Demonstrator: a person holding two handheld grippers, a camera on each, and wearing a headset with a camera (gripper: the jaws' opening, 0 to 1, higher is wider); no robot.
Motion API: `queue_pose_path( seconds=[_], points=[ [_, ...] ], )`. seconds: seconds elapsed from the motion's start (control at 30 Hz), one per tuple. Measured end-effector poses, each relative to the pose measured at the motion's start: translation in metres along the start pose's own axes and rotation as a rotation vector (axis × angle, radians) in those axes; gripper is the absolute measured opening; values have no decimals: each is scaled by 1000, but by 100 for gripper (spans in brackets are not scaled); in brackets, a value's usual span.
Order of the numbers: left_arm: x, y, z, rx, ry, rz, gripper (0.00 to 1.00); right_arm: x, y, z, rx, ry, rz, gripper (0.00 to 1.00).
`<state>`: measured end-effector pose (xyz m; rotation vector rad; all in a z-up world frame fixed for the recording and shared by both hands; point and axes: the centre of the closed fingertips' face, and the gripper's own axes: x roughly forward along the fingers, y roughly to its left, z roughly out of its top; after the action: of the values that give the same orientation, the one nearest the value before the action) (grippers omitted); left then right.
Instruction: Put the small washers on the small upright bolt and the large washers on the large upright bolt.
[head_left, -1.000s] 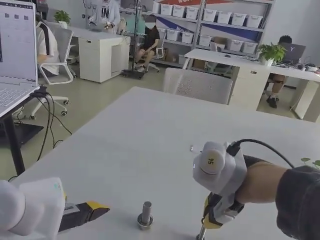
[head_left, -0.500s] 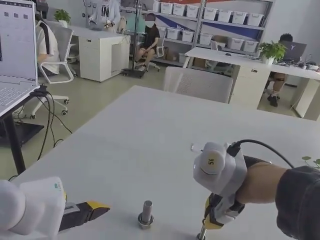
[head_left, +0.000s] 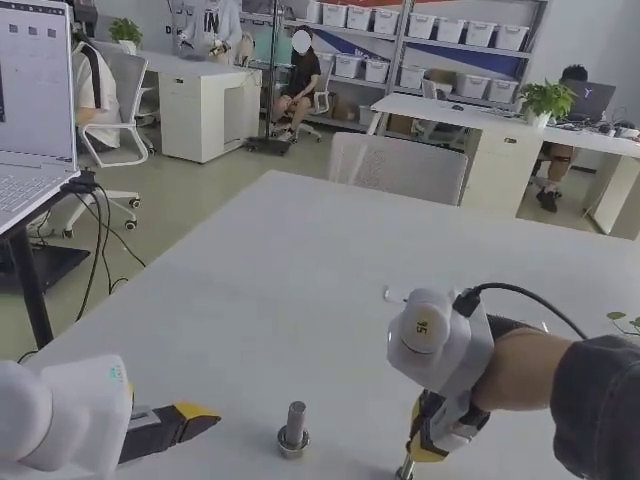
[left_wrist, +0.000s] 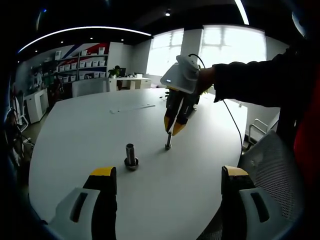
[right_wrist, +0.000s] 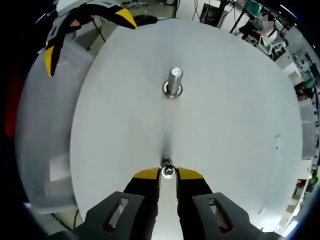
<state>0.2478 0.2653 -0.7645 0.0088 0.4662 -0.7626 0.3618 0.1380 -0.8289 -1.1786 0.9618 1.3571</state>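
Two upright bolts stand near each other on the white table (head_left: 280, 300): the thick grey steel large bolt (head_left: 293, 428), with a wider metal collar at its foot, and the thin steel small bolt (left_wrist: 168, 141).

1. Change over the last second: almost none. The right gripper (left_wrist: 175, 126) stays directly above the small bolt, tips pointing down at its top. It sits slightly lower in the head view, a shift the background shares, so the headset probably moved.
2. Right jaws: narrow, closed on a small silver ring (right_wrist: 168, 172) at the bolt's top. It is probably a small washer, though it could be the bolt's own end.
3. Left gripper (left_wrist: 169, 172): jaws wide, holding nothing, parked near the large bolt.
4. Meaning: seating on the small bolt appears under way and is not yet released.
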Motion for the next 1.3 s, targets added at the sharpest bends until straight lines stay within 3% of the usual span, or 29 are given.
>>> queue_pose_path(
  seconds=[1.3],
  points=[
    [-1,2,-2,-6,3,4,86,15,3,-2,11,14,25,13]
  ],
)
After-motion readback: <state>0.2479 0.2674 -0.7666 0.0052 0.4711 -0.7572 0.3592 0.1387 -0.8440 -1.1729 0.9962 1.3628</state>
